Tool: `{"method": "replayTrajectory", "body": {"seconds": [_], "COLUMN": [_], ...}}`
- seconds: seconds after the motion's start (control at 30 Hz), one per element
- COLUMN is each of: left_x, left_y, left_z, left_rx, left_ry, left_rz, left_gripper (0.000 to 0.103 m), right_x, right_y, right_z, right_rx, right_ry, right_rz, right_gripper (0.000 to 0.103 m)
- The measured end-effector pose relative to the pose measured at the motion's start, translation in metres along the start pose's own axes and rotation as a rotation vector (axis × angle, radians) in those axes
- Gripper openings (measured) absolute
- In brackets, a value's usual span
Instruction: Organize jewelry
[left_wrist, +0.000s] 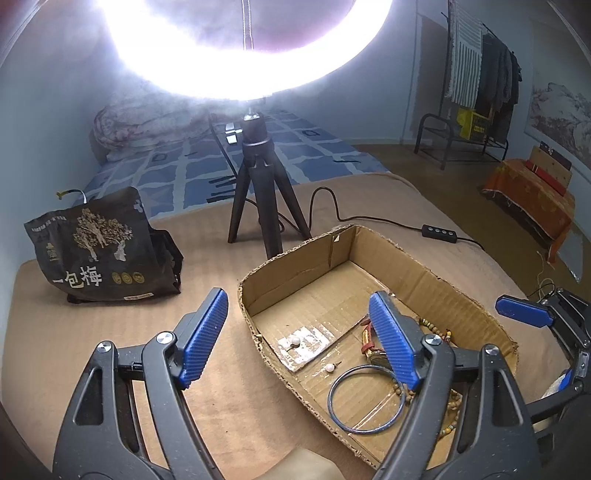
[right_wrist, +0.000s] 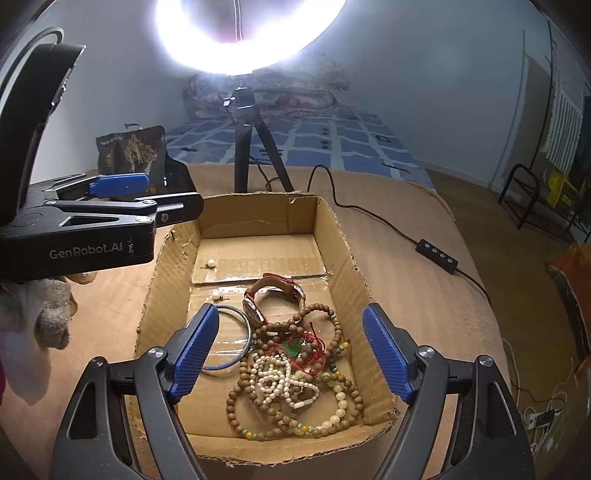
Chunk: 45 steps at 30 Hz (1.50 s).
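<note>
I am wearing a greyish knitted glove (right_wrist: 51, 317) just below my left gripper (right_wrist: 122, 184), whose black frame is showing white "GenRobot.AI" lettering. Both it and my right gripper (right_wrist: 291, 354) are carrying ribbed blue pads (right_wrist: 195, 354) on black arms with silver screws (right_wrist: 155, 352).

Tan bed (left_wrist: 110, 350) carries cardboard box (right_wrist: 343, 251), black bag (left_wrist: 99, 251), tripod (left_wrist: 258, 199).

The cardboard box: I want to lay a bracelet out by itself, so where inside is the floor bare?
In the cardboard box, the far end by the back wall is bare, past the pearl earring and the watch. A small patch lies left of the blue bangle. The near right is crowded with tangled bead strands.
</note>
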<state>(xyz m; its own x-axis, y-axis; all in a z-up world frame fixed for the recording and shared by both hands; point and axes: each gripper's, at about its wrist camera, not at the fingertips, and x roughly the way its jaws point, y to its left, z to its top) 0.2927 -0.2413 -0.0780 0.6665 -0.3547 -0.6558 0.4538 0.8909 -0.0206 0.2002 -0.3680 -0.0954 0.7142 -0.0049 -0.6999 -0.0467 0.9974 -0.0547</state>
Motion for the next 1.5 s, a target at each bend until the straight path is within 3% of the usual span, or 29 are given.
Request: {"method": "replayTrajectory", "body": {"seconds": [0.3,0.8,1.17,1.5], "left_x": [-0.037,-0.151,-0.239,-0.288], "left_y": [0.009,0.023,0.022,0.021], "left_z": [0.008,0.018,-0.005,-0.036], "left_rx": [-0.016,-0.015,-0.014,-0.017], "left_ry": [-0.032,-0.132,-0.170,-0.180], "left_rz": [0.011,0.031,0.014,0.007], "left_gripper": [0.081,0.081,0.082,0.082], "right_x": [-0.025,-0.113,-0.178,-0.219], "right_y": [0.008,0.036,0.060,0.069], "right_z": [0.006,0.020,0.008,-0.012], "right_rx": [0.005,-0.022,-0.049,0.002], "right_ry": [-0.030,-0.120,-0.155,-0.186], "right_rz": [-0.018,-0.056,-0.090,-0.138], "right_gripper": [0.080,0.080,0.080,0.080]}}
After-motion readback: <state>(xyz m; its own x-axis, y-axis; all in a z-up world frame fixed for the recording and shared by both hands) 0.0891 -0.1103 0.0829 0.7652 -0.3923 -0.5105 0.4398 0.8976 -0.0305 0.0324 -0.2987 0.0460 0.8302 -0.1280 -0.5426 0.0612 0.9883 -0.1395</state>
